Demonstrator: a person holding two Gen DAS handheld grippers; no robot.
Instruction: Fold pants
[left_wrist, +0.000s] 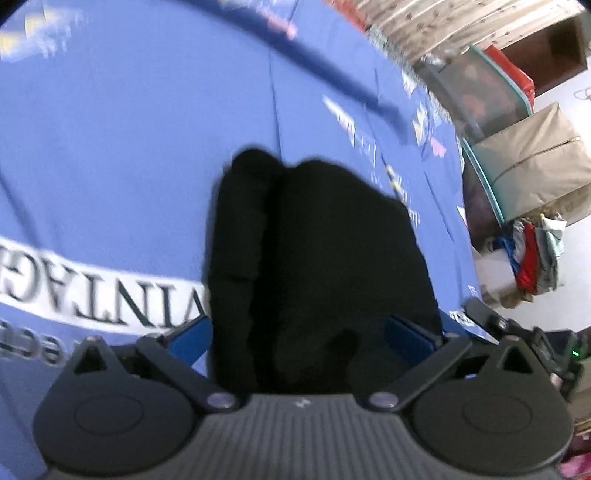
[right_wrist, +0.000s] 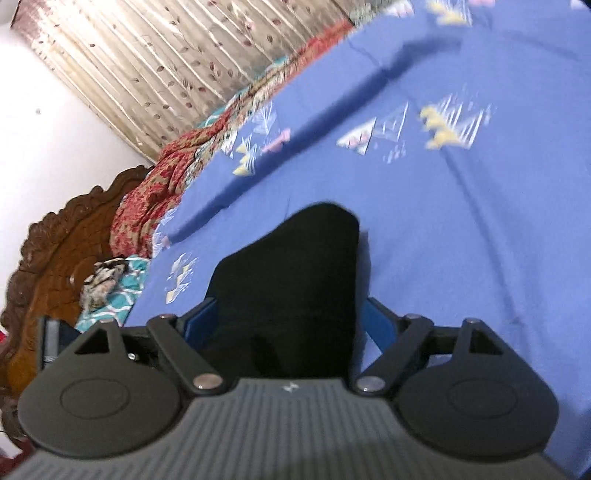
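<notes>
With both the left gripper and right gripper spread wide and unclenched, we see the black pants between each pair of fingers, stretching straight ahead on the blue bedsheet.

Pants: lying on the bed sheet, bunched in folds, well in from the bed's edges.
Left gripper: right over the near end of the pants, one finger each side of the cloth.
Right gripper: at another part of the pants, which run forward between its fingers.
Printed lettering: on the sheet, to the left of the pants in the left wrist view.
Headboard: at the bed's far left end in the right wrist view, crumpled patterned cloth heaped along that edge.
Curtain: behind that edge.
Storage boxes: beyond the bed's right edge in the left wrist view, stacked clothes nearer than them.
</notes>
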